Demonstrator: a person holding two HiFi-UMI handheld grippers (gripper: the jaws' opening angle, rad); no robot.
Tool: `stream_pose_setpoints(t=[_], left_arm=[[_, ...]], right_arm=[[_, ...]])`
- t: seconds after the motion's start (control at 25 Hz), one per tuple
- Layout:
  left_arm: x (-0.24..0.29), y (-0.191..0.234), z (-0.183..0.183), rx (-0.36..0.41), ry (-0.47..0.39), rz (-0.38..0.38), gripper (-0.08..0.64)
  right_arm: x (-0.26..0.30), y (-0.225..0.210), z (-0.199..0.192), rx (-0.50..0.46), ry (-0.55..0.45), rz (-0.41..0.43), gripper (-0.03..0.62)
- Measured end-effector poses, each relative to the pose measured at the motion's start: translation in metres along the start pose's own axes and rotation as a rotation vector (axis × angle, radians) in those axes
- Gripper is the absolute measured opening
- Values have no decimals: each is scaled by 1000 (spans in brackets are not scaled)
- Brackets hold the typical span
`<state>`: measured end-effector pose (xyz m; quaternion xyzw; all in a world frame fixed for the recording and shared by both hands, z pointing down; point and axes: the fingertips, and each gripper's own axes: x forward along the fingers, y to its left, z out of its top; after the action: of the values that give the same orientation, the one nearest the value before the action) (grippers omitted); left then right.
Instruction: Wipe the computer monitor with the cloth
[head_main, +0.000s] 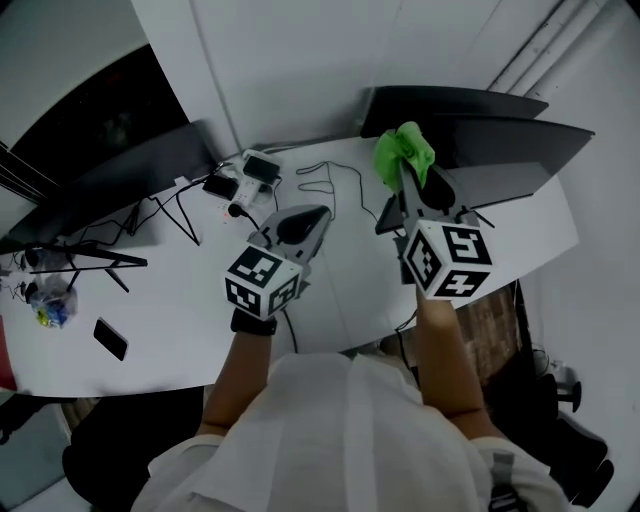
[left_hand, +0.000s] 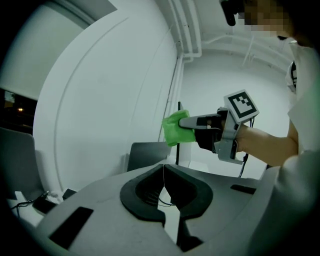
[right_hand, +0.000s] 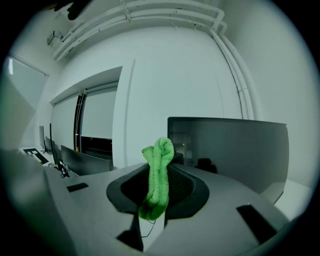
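A bright green cloth (head_main: 403, 150) is pinched in my right gripper (head_main: 405, 178), which is shut on it and held above the white desk (head_main: 180, 300). Just beyond it stands the dark computer monitor (head_main: 510, 155). In the right gripper view the cloth (right_hand: 157, 175) hangs bunched between the jaws, with the monitor's screen (right_hand: 235, 145) close ahead and to the right, apart from the cloth. My left gripper (head_main: 308, 216) hovers over the desk's middle, shut with nothing in it. From the left gripper view (left_hand: 163, 172) I see the cloth (left_hand: 175, 128) in the right gripper (left_hand: 192, 121).
A second monitor (head_main: 450, 100) stands behind the first, and another (head_main: 110, 185) sits at the desk's left. Adaptors and cables (head_main: 245, 180) lie at the back middle. A phone (head_main: 110, 338) rests near the front left edge. White walls enclose the corner.
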<state>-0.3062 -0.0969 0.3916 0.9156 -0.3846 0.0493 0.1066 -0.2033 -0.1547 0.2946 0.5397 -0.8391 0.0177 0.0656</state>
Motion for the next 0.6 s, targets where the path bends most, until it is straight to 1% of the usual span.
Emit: stream_pose_setpoints(t=[0.36, 0.6], left_arm=[[7, 2, -23, 6, 45, -69, 17], [17, 2, -45, -8, 82, -94, 17]], right_arm=[[-1, 2, -55, 10, 72, -62, 75], [1, 3, -93, 2, 112, -83, 75]])
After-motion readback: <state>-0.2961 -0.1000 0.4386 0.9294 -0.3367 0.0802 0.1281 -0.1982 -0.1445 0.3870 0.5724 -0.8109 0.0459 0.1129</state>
